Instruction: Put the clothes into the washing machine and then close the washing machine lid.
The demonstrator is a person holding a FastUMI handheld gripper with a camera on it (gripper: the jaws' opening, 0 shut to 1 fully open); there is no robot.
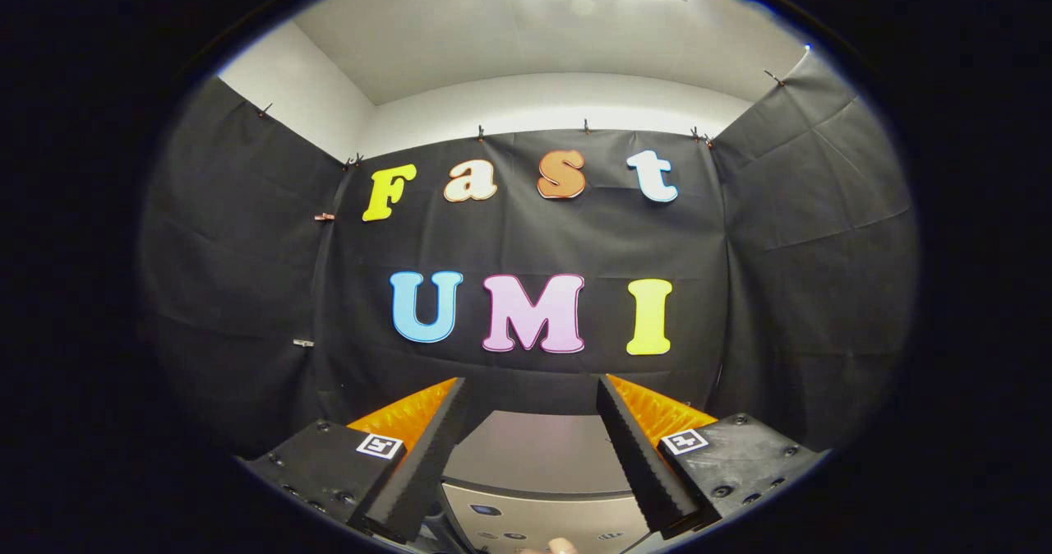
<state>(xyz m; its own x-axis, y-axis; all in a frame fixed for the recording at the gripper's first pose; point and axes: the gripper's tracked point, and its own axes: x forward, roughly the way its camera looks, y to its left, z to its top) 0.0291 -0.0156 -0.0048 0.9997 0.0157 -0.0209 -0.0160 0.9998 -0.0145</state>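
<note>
Fingers of the gripper (530,390) stand spread wide with nothing between them, held level and high above the flat grey top of the washing machine (538,459), likely a ready pose so the whole machine sits in sight. Beyond the washing machine hangs the black cloth wall (534,233). No clothes are to be seen near the machine, and its lid looks shut.

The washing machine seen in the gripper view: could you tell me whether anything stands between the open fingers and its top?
Nothing visible does. The gripper is open, holding nothing, and the washing machine shows directly through the gap between the fingers, below them.
</note>
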